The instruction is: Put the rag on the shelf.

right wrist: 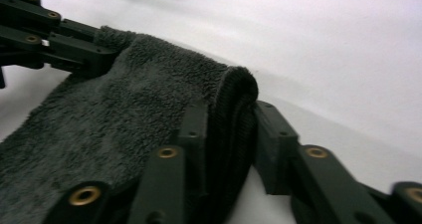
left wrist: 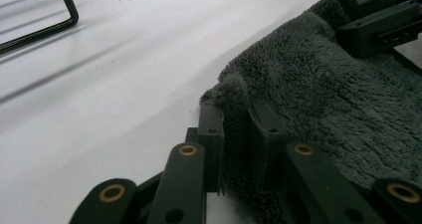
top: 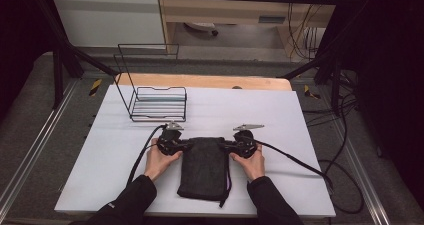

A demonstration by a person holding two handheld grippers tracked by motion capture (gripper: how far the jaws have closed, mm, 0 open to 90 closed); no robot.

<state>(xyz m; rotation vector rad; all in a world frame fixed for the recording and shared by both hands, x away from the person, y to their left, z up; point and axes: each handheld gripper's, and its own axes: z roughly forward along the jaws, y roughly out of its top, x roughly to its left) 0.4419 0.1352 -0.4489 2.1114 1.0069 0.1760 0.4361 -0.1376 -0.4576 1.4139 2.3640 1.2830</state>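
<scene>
Item 1, far left-rear of desk: black wire rack w/ tall back frame (top: 157, 102), standing upright on the white-topped desk (top: 300, 135), well apart from the cloth; one corner of it also in left tongs view (left wrist: 69, 10). Item 2: left tongs (top: 186, 144), black two-jaw type w/ grey three-cornered plate on top, held in person's left hand (top: 160, 160), black sleeve; jaws clenched on the far-left corner of the cloth, pile pinched up betw. the pads in left tongs view (left wrist: 234, 134). Item 3, centre-front of desk: dark grey fluffy folded towel (top: 205, 167), lying flat, long side running near-to-far, a dark cord trailing off its near-right corner; far edge spans betw. both tongs. Item 4: right tongs (top: 226, 145), same type, in right hand (top: 250, 162); jaws set either side of the far-right corner, ribbed hem (right wrist: 234, 124) standing up betw. them, left pad pressed to it, right pad touching, so grasping the towel. Cables trail from each tongs to desk's sides.
</scene>
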